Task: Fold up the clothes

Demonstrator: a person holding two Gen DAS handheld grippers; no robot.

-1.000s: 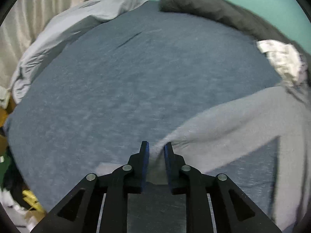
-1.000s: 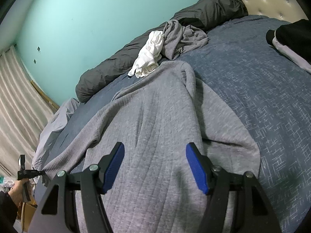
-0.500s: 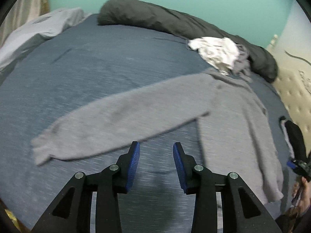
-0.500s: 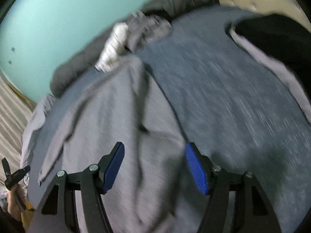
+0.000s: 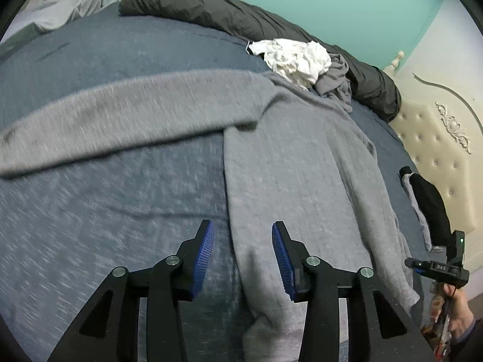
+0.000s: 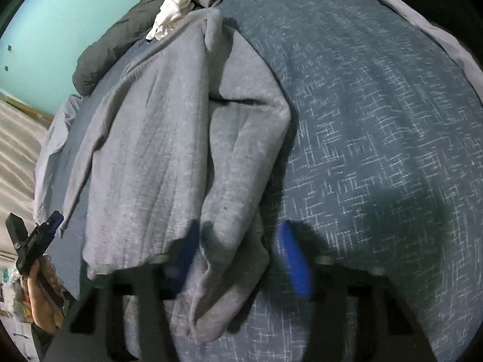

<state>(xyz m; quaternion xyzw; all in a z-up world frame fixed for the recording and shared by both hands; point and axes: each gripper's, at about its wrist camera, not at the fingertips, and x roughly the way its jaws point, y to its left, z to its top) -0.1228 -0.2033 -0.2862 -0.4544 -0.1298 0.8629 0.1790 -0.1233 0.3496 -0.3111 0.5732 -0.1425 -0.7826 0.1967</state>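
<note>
A grey knit sweater (image 5: 286, 150) lies flat on the blue bed cover (image 5: 105, 196), one sleeve (image 5: 120, 105) stretched out to the left. My left gripper (image 5: 243, 256) is open just above the sweater's lower left edge, with cloth lying between its blue pads. In the right wrist view the sweater (image 6: 151, 135) has its other sleeve folded along its right side. My right gripper (image 6: 238, 256) is open and blurred, straddling the bunched lower end of that fold.
A dark grey duvet (image 5: 211, 9) runs along the far side, with a white garment (image 5: 295, 57) and a crumpled grey one beside it. A black garment (image 5: 428, 199) lies near the tufted headboard (image 5: 437, 138). Bare bed cover (image 6: 362, 120) spreads to the right of the sweater.
The left gripper let go of the sleeve cuff, opened and swung right to the sweater's lower edge. The right gripper dropped toward the sweater's lower right side, still open.
</note>
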